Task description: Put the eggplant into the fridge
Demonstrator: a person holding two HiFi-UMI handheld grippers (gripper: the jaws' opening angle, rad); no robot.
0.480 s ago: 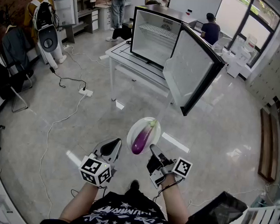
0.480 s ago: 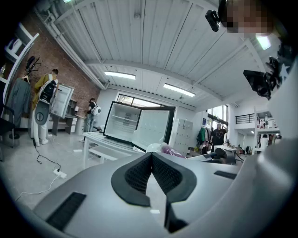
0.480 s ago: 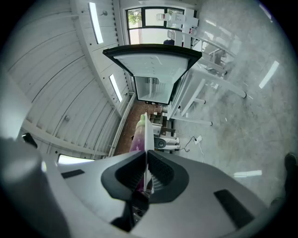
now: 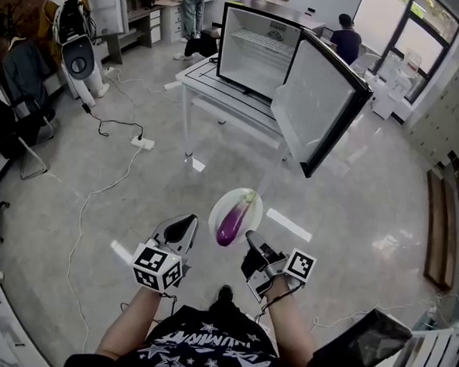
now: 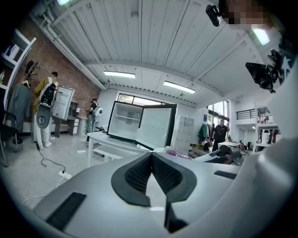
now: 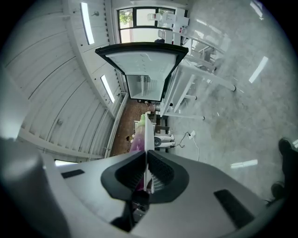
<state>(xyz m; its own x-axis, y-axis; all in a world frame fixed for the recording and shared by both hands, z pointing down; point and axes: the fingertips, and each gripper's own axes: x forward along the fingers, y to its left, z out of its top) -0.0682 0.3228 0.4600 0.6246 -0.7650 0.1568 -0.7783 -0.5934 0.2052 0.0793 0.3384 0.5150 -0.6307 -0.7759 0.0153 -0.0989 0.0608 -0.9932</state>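
A person stands on a polished grey floor (image 4: 353, 194), seen from above, with a two-jaw tool in each hand and both forearms reaching forward.

The right tool (image 4: 250, 239) has its jaws pinched shut on the near rim of a white plate (image 4: 222, 205). That tool's own camera shows the plate edge-on, as a thin white line rising from between the closed pads.

A purple eggplant (image 4: 233, 221) lies lengthwise on the plate, just ahead of the right tool's tips. Its green stem end points away from the tool (in the right tool's own view only a purple sliver shows, to the left of the plate's edge).

The left tool (image 4: 185, 225) hangs just left of the plate and apart from it. Its jaws meet at the tips with nothing held between them.

Well ahead of both tools, a black-framed fridge (image 4: 257, 52) stands on a white counter (image 4: 212, 88). Its door (image 4: 315, 106) is swung wide open to the right, and the white inside with a wire shelf faces the tools.

Far off to the left of the left tool, a power strip (image 4: 143, 143) and its cable lie on the floor. Several people stand beyond the fridge, too small to describe further.
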